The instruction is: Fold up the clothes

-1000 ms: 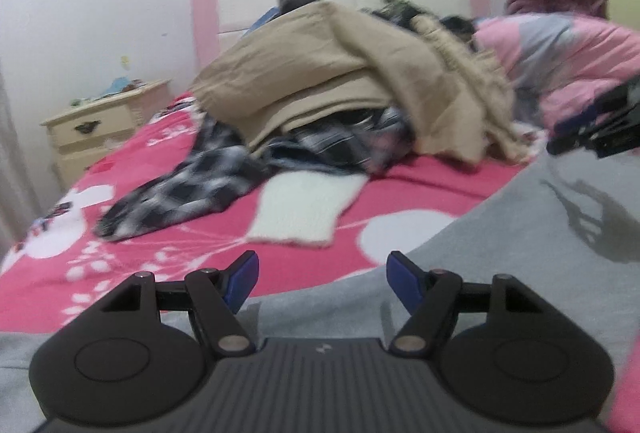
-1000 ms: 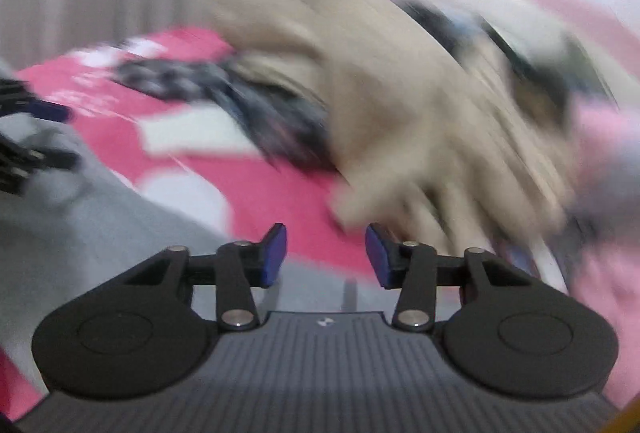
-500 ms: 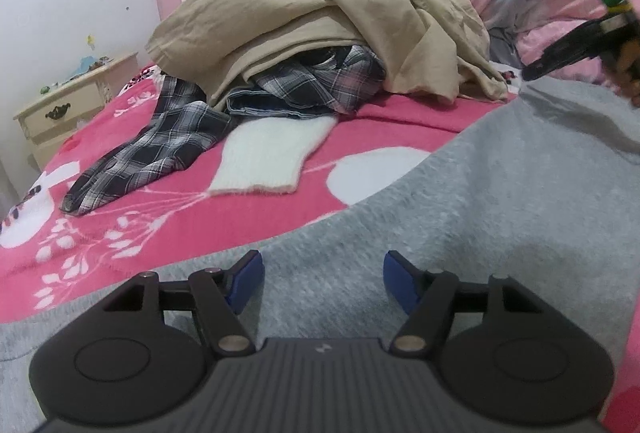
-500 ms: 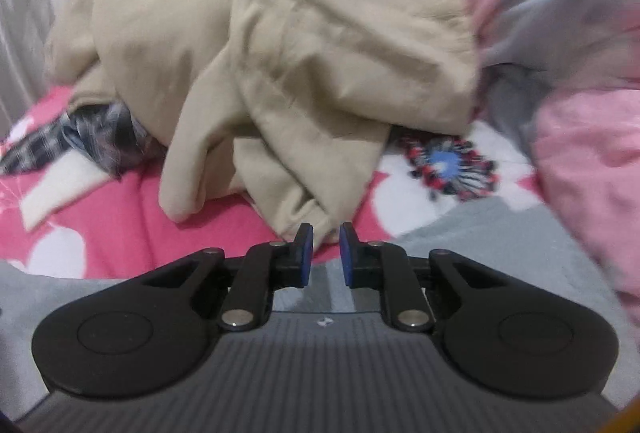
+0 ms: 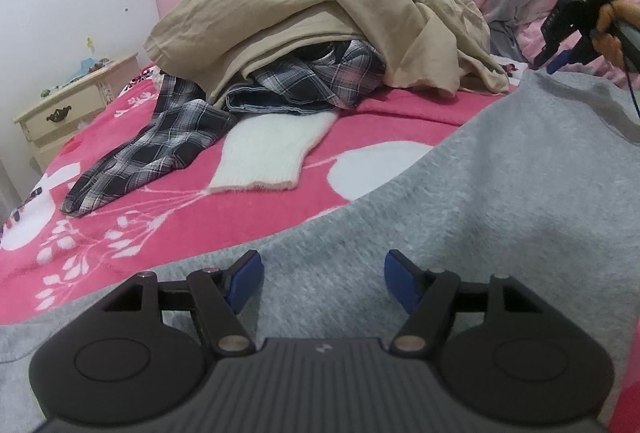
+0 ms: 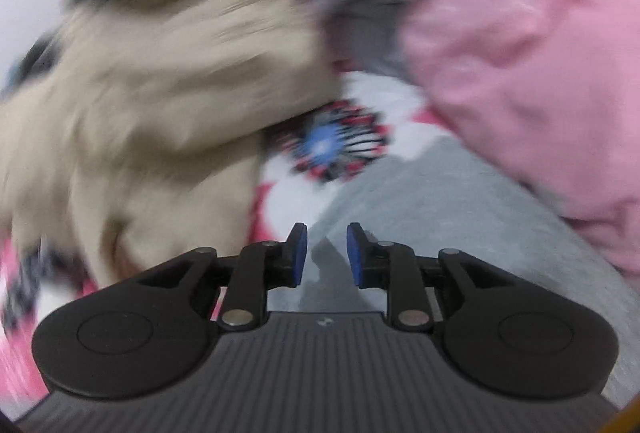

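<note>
Right gripper [image 6: 327, 249]: jaws reopen to a narrow, empty gap over grey garment [image 6: 420, 201]. Left gripper [image 5: 324, 281]: wide, unchanged, so no grasp yet.

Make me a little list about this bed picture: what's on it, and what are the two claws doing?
bed cover: pink blanket with white flowers
in front: grey garment spread flat
pile: beige clothes on top of plaid shirts
beside pile: white sweater
left claw: open, over the grey garment
right claw: slightly open, nothing gripped, at the garment's far edge; view blurred
</note>
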{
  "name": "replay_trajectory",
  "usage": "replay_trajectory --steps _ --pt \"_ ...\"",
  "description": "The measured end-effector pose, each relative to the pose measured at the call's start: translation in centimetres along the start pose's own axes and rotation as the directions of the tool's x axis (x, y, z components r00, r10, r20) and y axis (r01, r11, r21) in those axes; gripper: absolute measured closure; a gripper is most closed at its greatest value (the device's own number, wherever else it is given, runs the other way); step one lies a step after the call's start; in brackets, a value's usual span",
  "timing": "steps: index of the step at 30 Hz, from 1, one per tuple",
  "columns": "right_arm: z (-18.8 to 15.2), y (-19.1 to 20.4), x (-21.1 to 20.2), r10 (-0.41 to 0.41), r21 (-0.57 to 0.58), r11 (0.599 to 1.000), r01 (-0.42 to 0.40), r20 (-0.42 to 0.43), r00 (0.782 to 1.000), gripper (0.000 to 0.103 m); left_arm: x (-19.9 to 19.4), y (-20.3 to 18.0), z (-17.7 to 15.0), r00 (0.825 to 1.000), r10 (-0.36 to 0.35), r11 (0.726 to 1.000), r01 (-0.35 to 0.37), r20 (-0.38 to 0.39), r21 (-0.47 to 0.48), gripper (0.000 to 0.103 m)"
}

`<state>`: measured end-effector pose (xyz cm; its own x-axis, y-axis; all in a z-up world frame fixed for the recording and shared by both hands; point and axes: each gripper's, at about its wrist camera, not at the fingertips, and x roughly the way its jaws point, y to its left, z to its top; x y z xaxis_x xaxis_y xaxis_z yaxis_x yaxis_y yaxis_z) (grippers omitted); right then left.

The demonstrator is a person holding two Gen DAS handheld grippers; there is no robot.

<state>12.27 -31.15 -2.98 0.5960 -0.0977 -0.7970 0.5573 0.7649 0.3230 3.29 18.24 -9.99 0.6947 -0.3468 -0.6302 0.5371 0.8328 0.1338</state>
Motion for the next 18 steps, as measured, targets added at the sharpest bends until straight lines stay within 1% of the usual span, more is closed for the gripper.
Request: replay_trajectory --steps 4,8,9,11,12,15,18 --pt "1.7 -0.8 2.5 -0.074 0.121 0.989 0.084 -0.085 0.994 0.081 -0.1 -0.1 0.0 1.0 0.004 1.0 -0.004 0.001 0.006 0.033" --pt "2.0 -1.6 3.5 -0.085 0.243 0.963 0.113 -0.125 0.989 0.077 -0.1 -0.1 0.0 1.0 0.003 1.0 -0.003 0.002 0.007 0.033" --pt "2.1 -1.7 3.6 -0.084 0.254 0.96 0.117 -0.136 0.987 0.074 -0.1 -0.1 0.0 1.0 0.003 1.0 -0.003 0.002 0.007 0.033" --pt "2.2 -1.7 3.9 -0.085 0.263 0.957 0.124 -0.154 0.984 0.076 0.0 0.0 0.0 1.0 0.003 1.0 -0.003 0.003 0.008 0.032" --pt "2.2 -1.7 4.0 -0.09 0.253 0.959 0.129 -0.159 0.983 0.079 0.0 0.0 0.0 1.0 0.003 1.0 -0.003 0.003 0.009 0.032" --pt "2.2 -1.9 4.1 -0.11 0.223 0.964 0.147 -0.169 0.98 0.095 0.0 0.0 0.0 1.0 0.005 1.0 -0.005 0.004 0.011 0.032" --pt "2.0 -1.9 3.8 -0.107 0.186 0.973 0.134 -0.148 0.983 0.102 0.0 -0.1 0.0 1.0 0.011 1.0 -0.012 0.004 0.017 0.032"
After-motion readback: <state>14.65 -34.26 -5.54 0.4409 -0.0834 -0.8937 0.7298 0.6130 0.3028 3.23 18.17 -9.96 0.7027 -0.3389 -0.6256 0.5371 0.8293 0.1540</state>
